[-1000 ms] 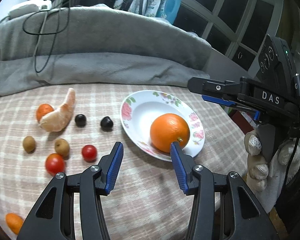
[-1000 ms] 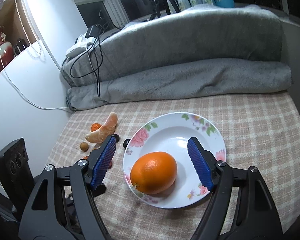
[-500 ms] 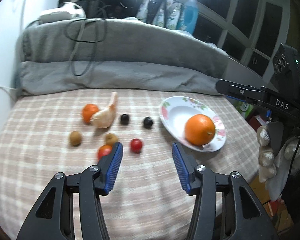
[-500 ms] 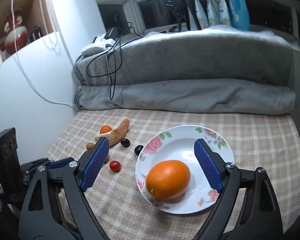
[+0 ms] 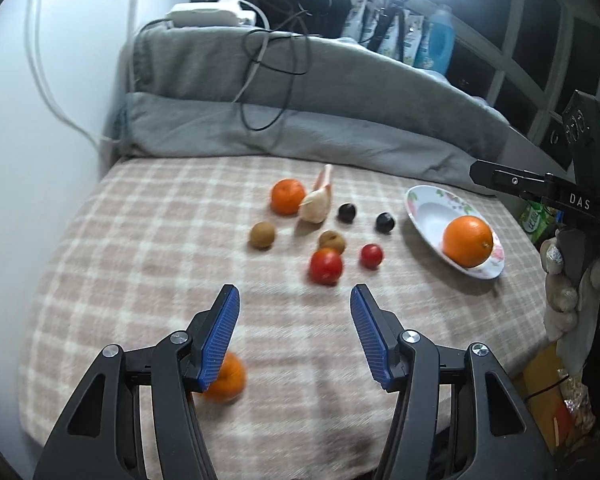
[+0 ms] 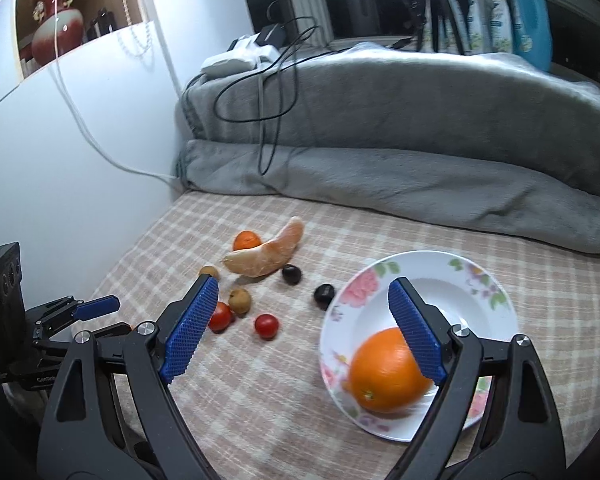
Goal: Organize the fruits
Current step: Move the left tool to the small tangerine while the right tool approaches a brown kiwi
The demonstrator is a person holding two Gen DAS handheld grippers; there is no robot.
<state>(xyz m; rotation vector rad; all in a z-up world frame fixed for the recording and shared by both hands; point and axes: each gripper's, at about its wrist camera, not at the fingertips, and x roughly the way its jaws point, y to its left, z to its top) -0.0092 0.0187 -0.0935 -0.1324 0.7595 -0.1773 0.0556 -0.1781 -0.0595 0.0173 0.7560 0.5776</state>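
Right wrist view: orange (image 6: pixel 383 372) lies behind right finger (image 6: pixel 415 332), untouched.

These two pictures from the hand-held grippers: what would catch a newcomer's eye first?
The big round orange stands out, sitting alone in the white flower-rimmed plate on the checked beige blanket. To the plate's left lies a scatter of small fruit: a peeled citrus segment, two red tomatoes, dark plums. Blue-padded black fingers frame each view from below, holding nothing.

Checked blanket (image 5: pixel 148 248) carries floral plate (image 5: pixel 423 216), loose fruits (image 5: pixel 326 265), grey bedding (image 5: pixel 339 136).
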